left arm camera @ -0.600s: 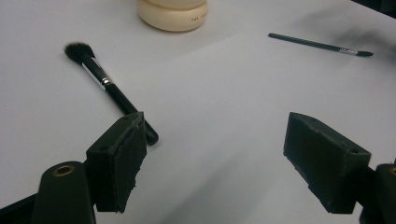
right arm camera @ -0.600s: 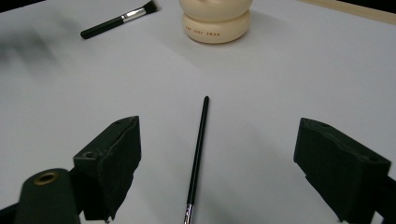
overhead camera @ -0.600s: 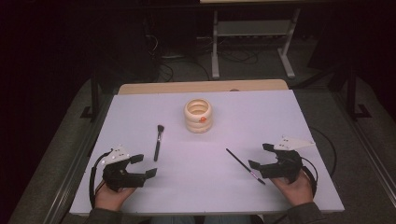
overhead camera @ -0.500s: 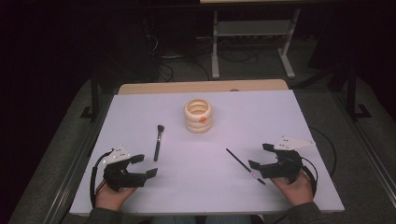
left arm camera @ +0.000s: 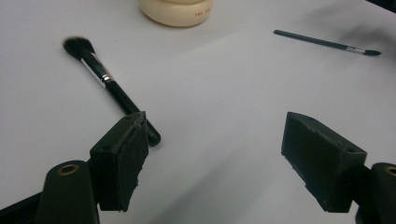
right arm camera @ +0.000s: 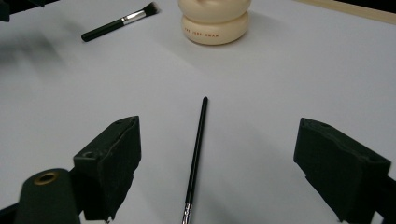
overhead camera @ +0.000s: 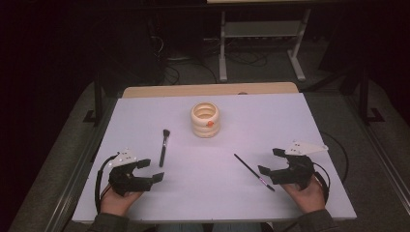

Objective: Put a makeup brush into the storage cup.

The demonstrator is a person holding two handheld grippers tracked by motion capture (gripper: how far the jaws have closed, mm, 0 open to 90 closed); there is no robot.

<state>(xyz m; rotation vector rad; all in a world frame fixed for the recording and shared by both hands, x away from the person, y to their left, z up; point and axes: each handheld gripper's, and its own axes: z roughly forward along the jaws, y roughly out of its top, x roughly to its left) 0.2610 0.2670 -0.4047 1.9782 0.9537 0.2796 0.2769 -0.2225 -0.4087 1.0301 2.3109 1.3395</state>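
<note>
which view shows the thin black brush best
The right gripper view: the thin black brush lies close, lengthwise between the open claw's jaws. The left gripper view shows it small and far; the high view shows a thin line.

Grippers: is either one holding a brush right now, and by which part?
Nothing is held. Left gripper and right gripper are open; big brush and thin brush lie on the table.

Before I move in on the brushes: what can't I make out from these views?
- Thin brush: tip cut off by the bottom edge, right gripper view.
- Holder: inside hidden by its rim, high view; top cut off in both gripper views.
- Holder lettering: too small to read.
- Thick brush: handle end behind the left gripper's jaw.
</note>
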